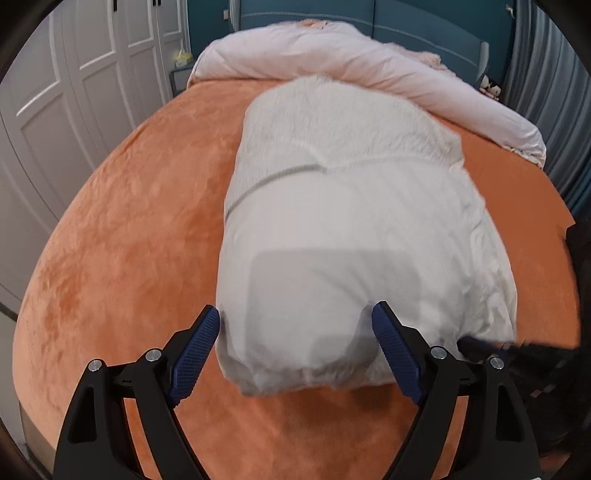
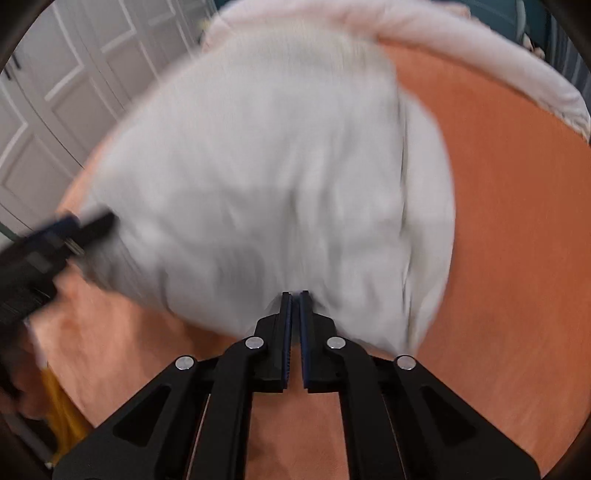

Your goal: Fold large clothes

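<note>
A large white garment (image 1: 332, 221) lies folded into a long thick bundle on the orange bed sheet (image 1: 129, 240). My left gripper (image 1: 295, 310) stands open, its blue pads (image 1: 195, 354) on either side of the bundle's near end without pinching it. In the right wrist view the garment (image 2: 258, 166) is blurred by motion. My right gripper (image 2: 294, 293) is shut, with the garment's near edge bunched at its fingertips. The left gripper (image 2: 74, 225) shows as a dark blur at the garment's left edge. The right gripper (image 1: 476, 343) appears dark at the bundle's near right corner.
A pale pink duvet (image 1: 332, 48) lies rolled across the far end of the bed. White wardrobe doors (image 1: 55, 92) stand to the left, and a teal headboard (image 1: 406, 22) at the back. Something yellow (image 2: 62, 406) hangs beside the bed's near left edge.
</note>
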Demonstrator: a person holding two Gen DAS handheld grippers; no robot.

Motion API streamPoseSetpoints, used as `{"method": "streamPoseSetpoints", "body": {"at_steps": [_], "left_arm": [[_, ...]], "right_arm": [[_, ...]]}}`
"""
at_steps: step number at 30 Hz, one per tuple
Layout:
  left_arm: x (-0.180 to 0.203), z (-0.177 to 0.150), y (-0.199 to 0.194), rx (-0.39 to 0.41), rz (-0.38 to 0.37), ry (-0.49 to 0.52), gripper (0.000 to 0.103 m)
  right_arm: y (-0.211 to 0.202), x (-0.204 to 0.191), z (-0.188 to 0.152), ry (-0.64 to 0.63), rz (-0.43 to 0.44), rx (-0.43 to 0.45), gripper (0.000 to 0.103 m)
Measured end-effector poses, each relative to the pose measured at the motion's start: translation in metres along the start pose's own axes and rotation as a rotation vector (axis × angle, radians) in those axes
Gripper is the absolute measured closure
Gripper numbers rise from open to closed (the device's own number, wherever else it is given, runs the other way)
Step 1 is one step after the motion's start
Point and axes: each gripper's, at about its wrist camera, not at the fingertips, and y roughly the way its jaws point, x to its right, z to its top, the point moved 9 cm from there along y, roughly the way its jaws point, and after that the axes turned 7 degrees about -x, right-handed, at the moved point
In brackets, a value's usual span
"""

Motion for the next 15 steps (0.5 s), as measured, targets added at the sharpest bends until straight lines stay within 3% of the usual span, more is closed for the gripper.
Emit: {"method": "streamPoseSetpoints", "body": {"at_steps": [5, 7, 9, 15], "left_arm": [[0.003, -0.019, -0.017, 0.006, 0.037, 0.029, 0.022], [0.007, -0.028, -0.025, 0.011, 0.057, 0.046, 0.022], [0.011, -0.037, -0.031, 0.017, 0.061, 0.041, 0.021], [0.018, -0.073, -0.037, -0.006, 0.077, 0.007, 0.021]], "right_arm": [[-0.036, 0.002, -0.020, 0.063, 0.032, 0.068, 0.096], [-0.053, 0.005, -0.027, 0.082, 0.024, 0.106, 0.086], [-0.071, 0.009, -0.035, 0.084, -0.010, 0.147, 0.067], [-0.094, 0.013, -0.066, 0.063, -0.122, 0.225, 0.041]]}}
